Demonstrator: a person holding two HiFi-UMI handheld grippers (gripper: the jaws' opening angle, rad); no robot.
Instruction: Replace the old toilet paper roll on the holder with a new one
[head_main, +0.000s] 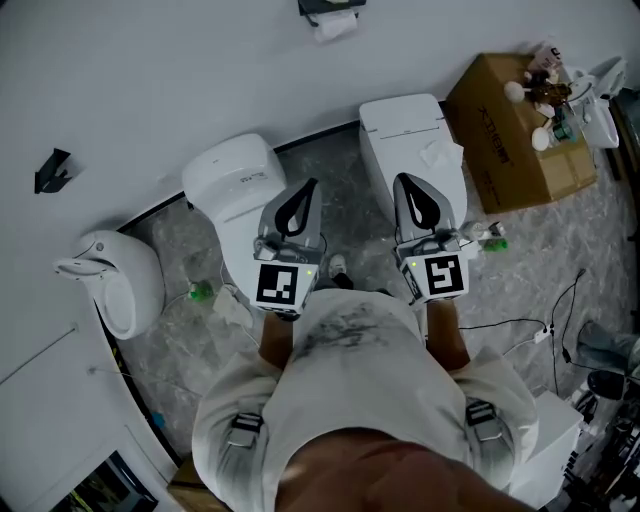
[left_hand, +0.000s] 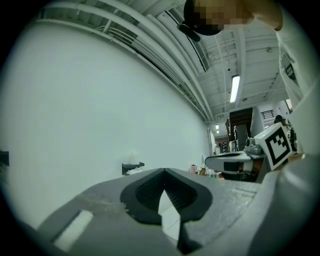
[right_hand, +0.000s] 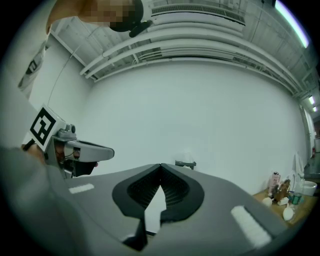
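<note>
The fingers of the left gripper (left_hand: 164, 172) are pressed together. Their dark ribbed pads meet at the tip and nothing is between them. The right gripper (right_hand: 161, 167) is the same, clenched and empty. Both point level, side by side, toward the plain white wall (head_main: 200, 70), and each one shows in the other's view with its marker cube.

Straight ahead on that wall hangs the small black toilet paper holder (head_main: 322, 8). A white paper roll (head_main: 335, 27) sits on it, with a loose end hanging down. The holder is well apart from both grippers, and in the gripper views it is only a small dark bracket just above the tips. Between the person and the wall stand two white ceramic toilets (head_main: 235, 185) on a grey stone floor (head_main: 350, 150). To the right lies a brown cardboard box (head_main: 510, 140) with small bottles and white round things on top. Whether a fresh roll is among them, I cannot tell.

In my judgement the task has hardly begun. The old roll is on the holder, no hand carries anything, and I can identify no new roll. What is left is nearly everything: reach the holder, open the jaws, take the old roll off, fetch a new one and put it on.
</note>
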